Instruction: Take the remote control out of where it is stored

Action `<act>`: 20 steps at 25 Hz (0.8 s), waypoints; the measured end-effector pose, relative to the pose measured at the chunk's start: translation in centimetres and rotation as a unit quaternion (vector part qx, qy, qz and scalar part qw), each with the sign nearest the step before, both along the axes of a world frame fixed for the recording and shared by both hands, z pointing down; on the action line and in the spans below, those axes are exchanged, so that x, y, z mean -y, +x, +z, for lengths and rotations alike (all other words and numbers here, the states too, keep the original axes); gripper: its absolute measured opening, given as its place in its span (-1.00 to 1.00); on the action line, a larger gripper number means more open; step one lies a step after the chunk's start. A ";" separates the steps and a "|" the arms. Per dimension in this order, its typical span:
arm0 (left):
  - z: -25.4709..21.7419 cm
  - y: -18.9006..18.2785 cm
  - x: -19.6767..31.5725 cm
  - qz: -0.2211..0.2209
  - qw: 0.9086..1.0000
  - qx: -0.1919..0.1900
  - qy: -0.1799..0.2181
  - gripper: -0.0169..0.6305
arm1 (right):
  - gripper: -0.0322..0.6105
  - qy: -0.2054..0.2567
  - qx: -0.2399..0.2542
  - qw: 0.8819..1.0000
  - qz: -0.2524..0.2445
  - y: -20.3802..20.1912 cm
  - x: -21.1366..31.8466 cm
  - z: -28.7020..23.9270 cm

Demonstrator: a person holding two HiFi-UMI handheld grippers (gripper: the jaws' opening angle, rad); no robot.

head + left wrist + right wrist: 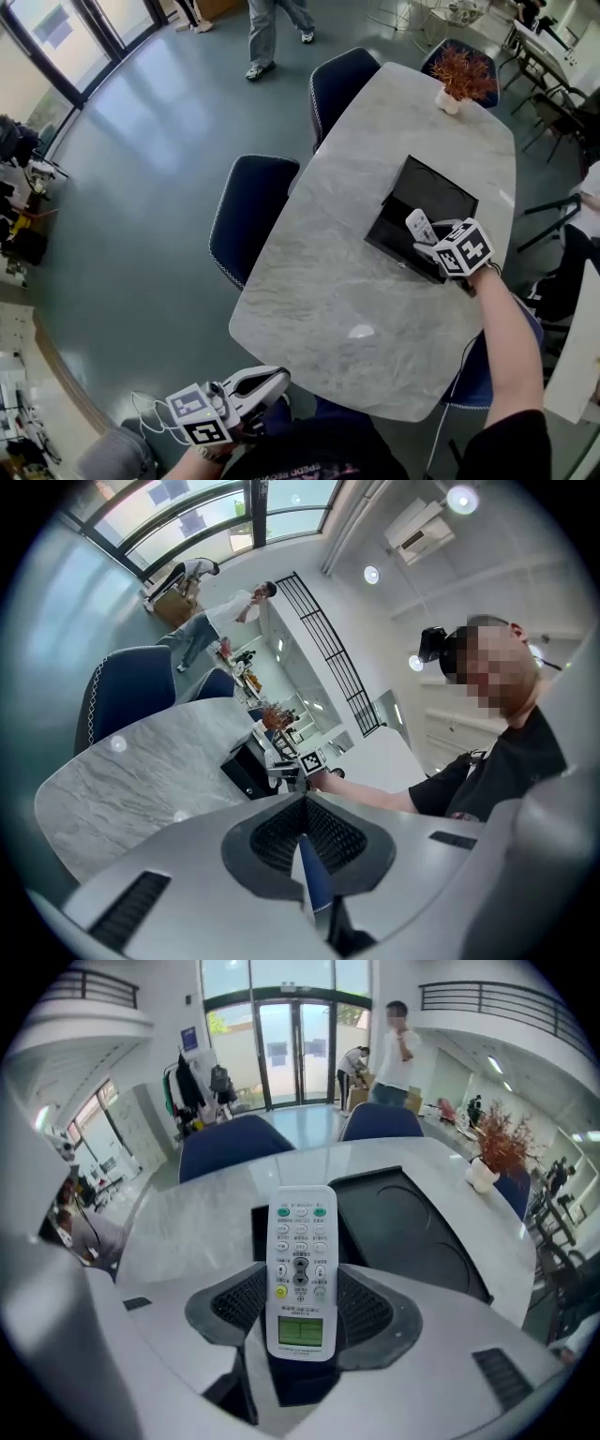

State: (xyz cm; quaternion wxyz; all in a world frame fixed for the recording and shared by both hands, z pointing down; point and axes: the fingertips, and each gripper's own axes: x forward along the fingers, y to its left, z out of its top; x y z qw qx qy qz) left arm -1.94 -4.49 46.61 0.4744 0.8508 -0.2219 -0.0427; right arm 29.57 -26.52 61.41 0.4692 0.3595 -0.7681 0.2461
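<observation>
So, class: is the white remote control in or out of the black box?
Out: the right tongs grip the white remote control above the black box.

No legible text confirmed in any view.

- Remote control [301, 1269]: small printing beside the buttons and a green display panel at its near end. Characters too small to read; no digits made out on the display.
- Dark shirt [323, 464], near edge of head view: a line of light print, too blurred and cut off to read.
- Blue sign [190, 1037], left of the far glass doors: illegible.
- Cubes on left tool [267, 382] and right tool [427, 246]: black-and-white square markers only, no letters.
</observation>
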 end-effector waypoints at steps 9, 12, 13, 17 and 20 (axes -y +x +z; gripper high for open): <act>-1.0 -1.7 -0.8 0.047 0.999 -0.017 0.016 -0.92 | -0.14 0.002 0.192 0.972 0.134 -6.4 -5.9 -7.8; -1.6 -2.3 -1.4 0.062 0.997 -0.025 0.023 -0.92 | -0.14 0.005 0.197 0.972 0.126 -9.2 -9.6 -9.3; -1.8 -2.5 -1.7 0.068 0.997 -0.028 0.025 -0.93 | -0.14 0.007 0.198 0.972 0.123 -10.2 -11.0 -9.8; -2.9 -4.1 -3.2 0.095 0.994 -0.039 0.034 -0.93 | -0.14 0.006 0.232 0.964 0.132 -15.5 -16.8 -11.3; -3.4 -6.2 -4.4 0.111 0.992 -0.046 0.041 -0.93 | -0.14 0.011 0.266 0.951 0.156 -19.8 -20.7 -12.0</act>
